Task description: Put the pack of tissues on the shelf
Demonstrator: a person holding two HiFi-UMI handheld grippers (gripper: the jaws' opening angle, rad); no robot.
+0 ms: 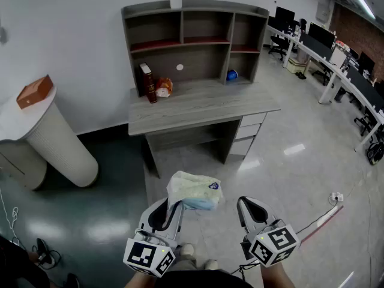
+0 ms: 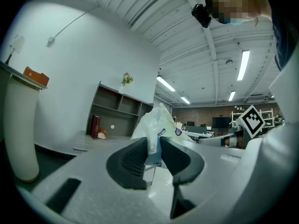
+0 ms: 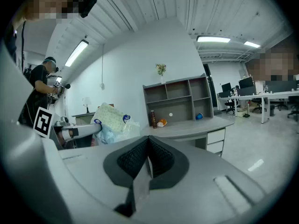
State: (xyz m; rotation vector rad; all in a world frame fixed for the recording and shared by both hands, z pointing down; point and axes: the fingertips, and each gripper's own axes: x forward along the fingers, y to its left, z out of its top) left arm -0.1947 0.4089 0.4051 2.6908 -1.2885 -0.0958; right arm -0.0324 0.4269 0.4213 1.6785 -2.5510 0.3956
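Left gripper: the grey left gripper, bearing a cube of square markers, is held low at the near edge of the head view. Its dark ribbed fingers are closed narrowly on the pack's wrapper.
Pack of tissues: the soft, pale green-and-white, plastic-wrapped pack of tissues is pinched at one end between the left fingers. It is carried in the air above the floor, well apart from the desk.
Right gripper: the matching grey right gripper is held beside the left one, near the pack but not touching it. Its fingers are pressed together with nothing between them.
Floor: a glossy grey floor is seen beneath both grippers.
Tabletop: a grey wood-grain tabletop is set against the white wall. An upright dark red book, a small orange-and-white thing beside it and a blue round thing at the right are carried on it.
Shelf: a grey open-compartment shelf unit stands at the back of the tabletop.
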